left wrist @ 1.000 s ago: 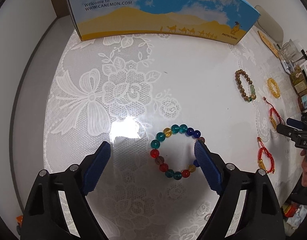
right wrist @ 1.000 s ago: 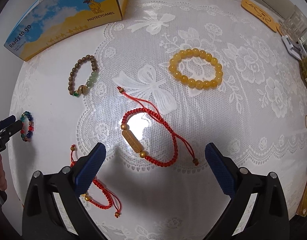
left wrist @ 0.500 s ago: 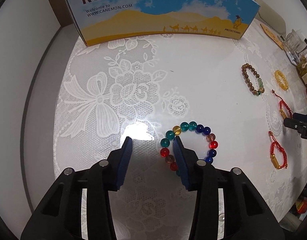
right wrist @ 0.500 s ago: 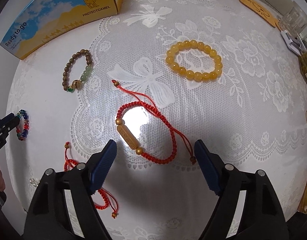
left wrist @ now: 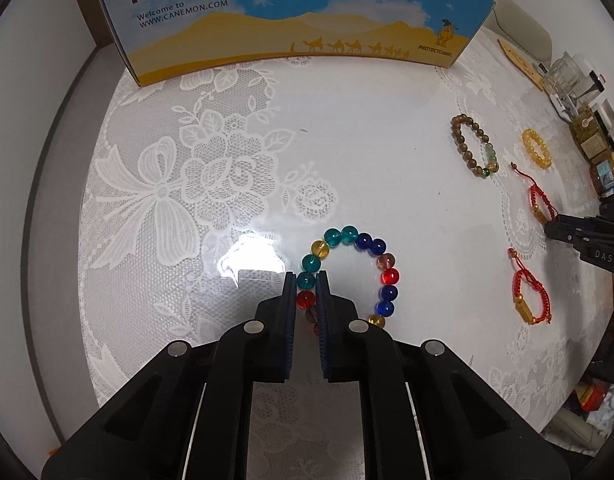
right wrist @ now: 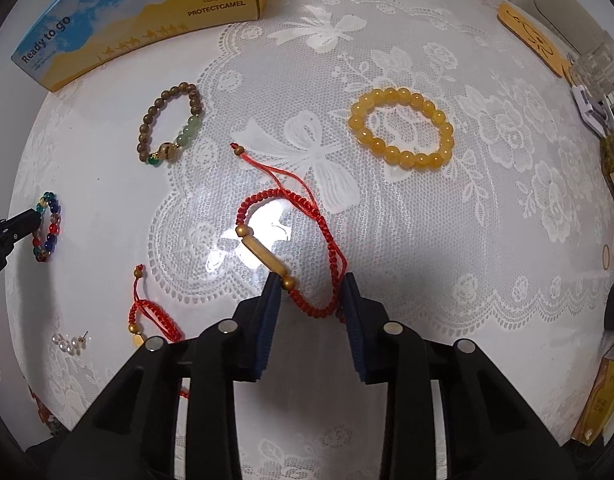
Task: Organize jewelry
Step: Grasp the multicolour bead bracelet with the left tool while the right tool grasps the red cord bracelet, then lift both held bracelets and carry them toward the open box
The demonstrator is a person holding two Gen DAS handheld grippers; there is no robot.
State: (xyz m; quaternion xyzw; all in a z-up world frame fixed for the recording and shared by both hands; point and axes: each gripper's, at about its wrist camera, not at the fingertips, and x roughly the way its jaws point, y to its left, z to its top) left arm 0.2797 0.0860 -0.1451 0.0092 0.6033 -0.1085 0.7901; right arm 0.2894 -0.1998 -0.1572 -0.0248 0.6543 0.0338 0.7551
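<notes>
Multicoloured glass-bead bracelet, lower centre on the lace worktop: light, hard, slippery, limp on its cord; left claw pinching its left beads; right claw half-closed around red braided cord bracelet.

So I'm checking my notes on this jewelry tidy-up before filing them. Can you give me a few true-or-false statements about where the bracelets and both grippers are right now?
1. The left gripper is shut on the multicoloured glass-bead bracelet. True.
2. The right gripper is clamped on the yellow round-bead bracelet. False: that bracelet lies apart, untouched; the jaws, which have just been closing, stand around the red braided cord bracelet with the long golden bead, not yet pressing it.
3. The brown wooden-bead bracelet with green beads lies on the white lace tablecloth. True.
4. Only one red cord bracelet is on the table. False: a second, smaller red cord bracelet lies nearby.
5. The blue and yellow cardboard box lies flattened. False: it stands upright.
</notes>
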